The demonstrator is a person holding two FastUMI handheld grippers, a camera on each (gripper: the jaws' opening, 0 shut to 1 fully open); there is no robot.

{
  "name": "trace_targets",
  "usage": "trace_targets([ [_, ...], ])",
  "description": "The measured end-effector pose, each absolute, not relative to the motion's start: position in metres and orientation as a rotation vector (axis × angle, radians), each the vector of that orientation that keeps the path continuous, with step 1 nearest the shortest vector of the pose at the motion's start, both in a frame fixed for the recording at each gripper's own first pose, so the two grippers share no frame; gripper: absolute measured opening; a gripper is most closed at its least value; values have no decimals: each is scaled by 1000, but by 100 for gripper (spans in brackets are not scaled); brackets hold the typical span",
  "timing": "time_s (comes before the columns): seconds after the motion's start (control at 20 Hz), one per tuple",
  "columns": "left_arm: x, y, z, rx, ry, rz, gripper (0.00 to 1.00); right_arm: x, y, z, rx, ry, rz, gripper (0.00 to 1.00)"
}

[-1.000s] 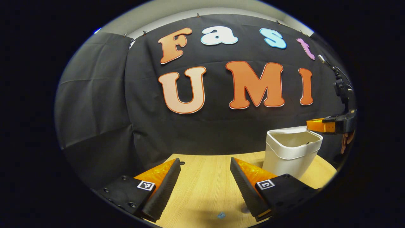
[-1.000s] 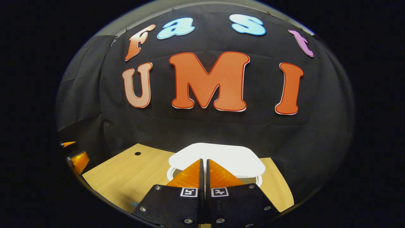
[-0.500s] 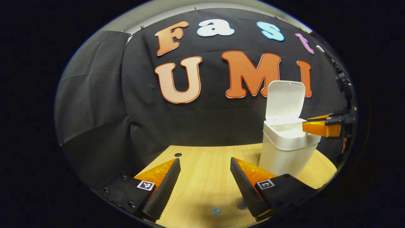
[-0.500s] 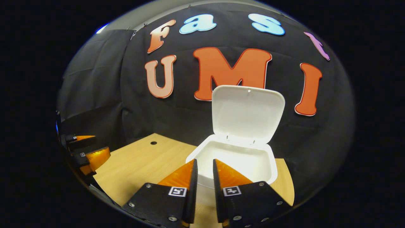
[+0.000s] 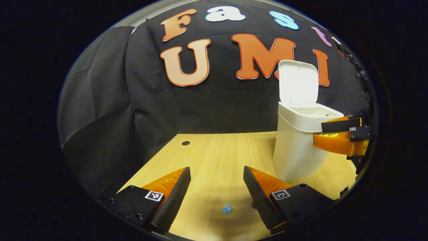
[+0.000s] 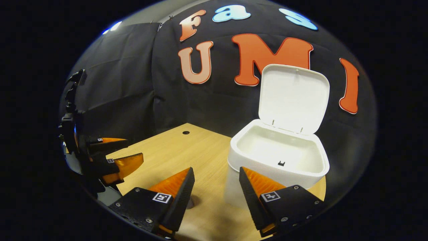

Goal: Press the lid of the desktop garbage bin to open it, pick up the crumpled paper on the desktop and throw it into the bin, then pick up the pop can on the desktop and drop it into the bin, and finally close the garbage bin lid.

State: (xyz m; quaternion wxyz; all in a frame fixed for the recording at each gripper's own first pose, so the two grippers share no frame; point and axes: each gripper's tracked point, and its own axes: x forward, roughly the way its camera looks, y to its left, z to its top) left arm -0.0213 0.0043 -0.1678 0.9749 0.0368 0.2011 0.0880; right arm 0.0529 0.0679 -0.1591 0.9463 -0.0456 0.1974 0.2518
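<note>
The white desktop bin [image 5: 294, 150] stands on the wooden table at the right of the left gripper view, its lid [image 5: 297, 83] hinged upright. In the right gripper view the bin [image 6: 254, 174] is close ahead to the right, lid [image 6: 292, 97] up, the inside bare white. My left gripper [image 5: 216, 169] hovers open over the tabletop, left of the bin, with nothing between its fingers. My right gripper [image 6: 216, 169] is open beside the bin's near left corner, holding nothing; from the left gripper view it [image 5: 318, 134] sits by the bin's front rim.
A small blue scrap [image 5: 227, 209] lies on the wooden table [image 5: 214, 157] between the left gripper's fingers. A round hole [image 5: 185, 143] marks the table's far left part. The left gripper [image 6: 133, 148] appears at the left edge of the right gripper view. Black cloth walls stand close behind.
The bin lid has sprung from closed to fully upright. My right gripper went from shut above the lid to open and drew back leftward. The left gripper tilted down toward the table.
</note>
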Motion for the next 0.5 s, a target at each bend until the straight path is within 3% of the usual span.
trace_targets([
  [0.05,-21,5,-173,85,422,166,94,50,72,-164,-97,419,515,82],
  [0.1,-23,5,-182,92,448,150,100,46,78,-171,-103,435,515,82],
  [0.5,-21,-3,-262,69,659,-64,100,28,97,-223,-128,569,465,83],
])
